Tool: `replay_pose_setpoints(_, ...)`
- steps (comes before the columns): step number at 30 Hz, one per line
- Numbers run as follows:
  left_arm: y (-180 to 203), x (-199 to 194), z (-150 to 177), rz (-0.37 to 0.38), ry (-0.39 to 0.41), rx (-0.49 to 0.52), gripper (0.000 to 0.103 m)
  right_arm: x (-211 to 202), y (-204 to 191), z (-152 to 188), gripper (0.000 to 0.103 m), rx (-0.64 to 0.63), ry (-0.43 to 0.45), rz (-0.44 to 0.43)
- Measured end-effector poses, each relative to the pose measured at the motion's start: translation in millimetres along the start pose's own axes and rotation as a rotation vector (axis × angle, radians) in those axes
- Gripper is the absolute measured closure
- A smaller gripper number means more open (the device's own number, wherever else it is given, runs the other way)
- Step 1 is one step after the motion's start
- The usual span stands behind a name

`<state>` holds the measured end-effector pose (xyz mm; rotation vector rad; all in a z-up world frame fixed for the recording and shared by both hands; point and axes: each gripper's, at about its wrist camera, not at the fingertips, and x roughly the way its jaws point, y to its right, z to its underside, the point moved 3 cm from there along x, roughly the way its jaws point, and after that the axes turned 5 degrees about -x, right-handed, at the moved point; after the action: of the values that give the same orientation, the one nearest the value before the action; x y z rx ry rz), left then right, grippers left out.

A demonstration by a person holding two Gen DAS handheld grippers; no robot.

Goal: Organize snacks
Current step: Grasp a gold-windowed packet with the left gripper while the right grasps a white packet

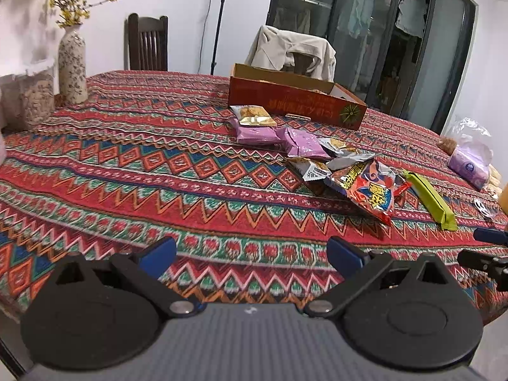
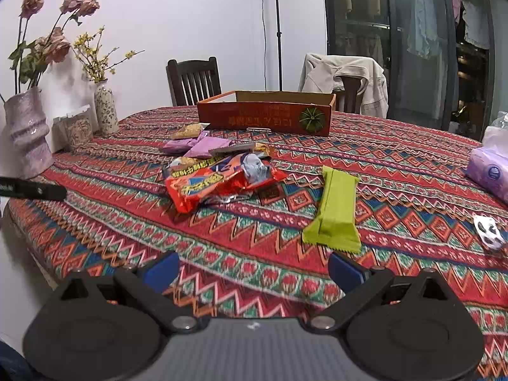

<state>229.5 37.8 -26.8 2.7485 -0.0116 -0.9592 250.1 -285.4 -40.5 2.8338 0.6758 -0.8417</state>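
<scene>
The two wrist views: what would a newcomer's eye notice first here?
First the bright patterned tablecloth covering the whole table. Then the loose snacks in the middle: a red packet on the pile and a green bar lying apart to its right. Behind them stands an open red box.

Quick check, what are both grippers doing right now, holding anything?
Left gripper: open, empty, above the tablecloth.
Right gripper: open, empty, just short of the green snack bar.
</scene>
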Motion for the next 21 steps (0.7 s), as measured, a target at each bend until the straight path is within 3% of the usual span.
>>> replay_pose_setpoints(10,14.2,62.2,-43.4,0.065,-0.013,0.034,0.0,51.7,0.3,-61.7,0.01,-0.02,0.057,-0.059)
replay_pose_setpoints(18,17.9,111.7,-80.4,0.058,0.007,0.004,0.0,143.6,-11.0,-119.3,0.011,-0.085,0.017,-0.083)
replay_pose_setpoints(19,19.3,115.7,-81.1,0.06,0.005,0.001,0.0,157.9,-13.1,-122.5,0.013,-0.102,-0.003,-0.076)
replay_pose_setpoints(21,24.8,124.9,-80.3,0.083,-0.012,-0.001,0.0,180.1,-16.5,-123.5,0.032,-0.136,-0.047,-0.062)
